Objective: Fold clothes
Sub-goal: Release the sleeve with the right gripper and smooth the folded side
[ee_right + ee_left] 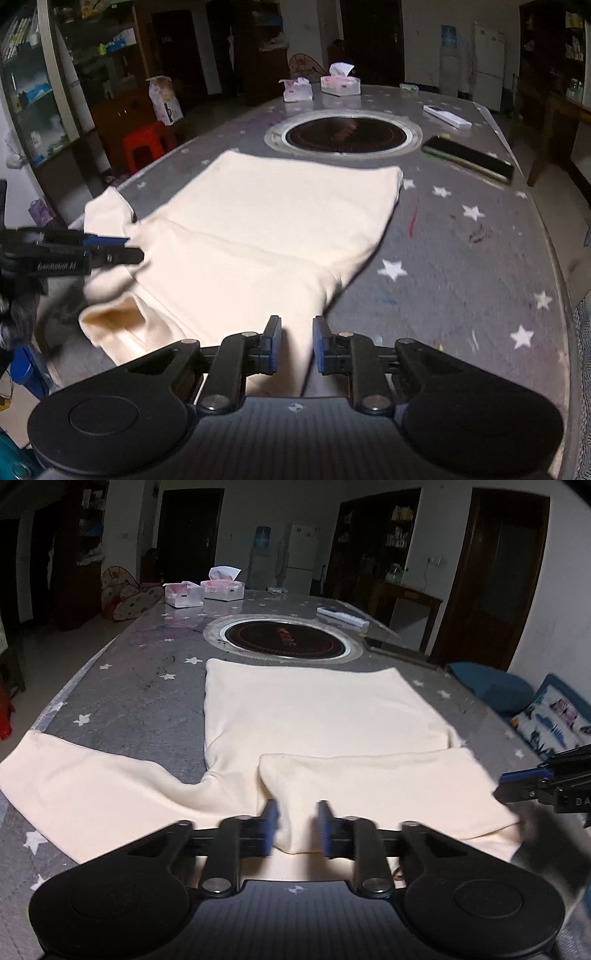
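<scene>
A cream long-sleeved top (314,716) lies flat on the grey star-patterned table (147,686). One sleeve is folded across the near part of its body; the other sleeve (85,775) stretches out to the left. My left gripper (297,827) is open, its blue pads either side of the folded sleeve's near edge. My right gripper (295,343) is open over the garment's near right corner (295,295), cloth between the pads. Each gripper shows at the edge of the other's view: the right (524,782) and the left (110,251).
A round inset hotplate (284,638) sits just beyond the garment. Two tissue boxes (203,590) stand at the far end. A white remote (447,116) and a dark phone-like slab (469,158) lie to the right. A red stool (147,144) and shelves stand left of the table.
</scene>
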Demonstrator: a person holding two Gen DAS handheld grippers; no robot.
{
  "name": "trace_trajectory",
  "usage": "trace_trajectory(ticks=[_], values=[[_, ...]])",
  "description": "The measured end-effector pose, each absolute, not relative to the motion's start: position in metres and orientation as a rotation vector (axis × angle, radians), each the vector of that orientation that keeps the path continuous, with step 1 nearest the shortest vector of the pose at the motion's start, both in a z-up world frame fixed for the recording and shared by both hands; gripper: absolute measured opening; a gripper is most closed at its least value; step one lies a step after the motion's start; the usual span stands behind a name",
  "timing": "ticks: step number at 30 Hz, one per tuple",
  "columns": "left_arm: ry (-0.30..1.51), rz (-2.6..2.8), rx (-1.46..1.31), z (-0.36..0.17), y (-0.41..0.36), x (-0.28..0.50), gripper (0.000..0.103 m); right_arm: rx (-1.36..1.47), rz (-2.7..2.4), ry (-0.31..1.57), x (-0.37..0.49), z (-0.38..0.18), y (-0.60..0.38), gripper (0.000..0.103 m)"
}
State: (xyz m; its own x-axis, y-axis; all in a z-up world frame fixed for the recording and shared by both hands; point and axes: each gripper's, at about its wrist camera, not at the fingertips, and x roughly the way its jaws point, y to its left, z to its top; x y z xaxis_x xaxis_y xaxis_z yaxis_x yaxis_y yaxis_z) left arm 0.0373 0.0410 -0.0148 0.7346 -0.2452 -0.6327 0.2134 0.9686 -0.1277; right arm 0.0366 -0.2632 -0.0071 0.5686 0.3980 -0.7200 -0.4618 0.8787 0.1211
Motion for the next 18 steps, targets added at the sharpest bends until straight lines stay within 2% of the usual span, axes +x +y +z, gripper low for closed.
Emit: trace_trajectory(ticks=[2, 5, 12, 16, 18], values=[[0.707, -0.24, -0.031, -0.017, 0.042, 0.035, 0.011, -0.104, 0.499, 0.833, 0.036, -0.013, -0.263, 0.018], [0.712, -0.235, -0.027, -0.014, 0.046, 0.032, 0.01, -0.164, 0.47, 0.837, 0.036, -0.015, -0.26, 0.018], [0.682, -0.238, -0.054, 0.0, 0.046, 0.031, 0.012, -0.133, 0.495, 0.747, 0.057, 0.004, -0.253, 0.019], [0.715, -0.196, -0.053, -0.008, 0.051, 0.035, 0.012, -0.117, 0.518, 0.768, 0.077, -0.008, -0.241, 0.02], [0.731, -0.172, -0.059, -0.012, 0.058, 0.035, 0.016, -0.137, 0.515, 0.775, 0.081, -0.015, -0.236, 0.02]])
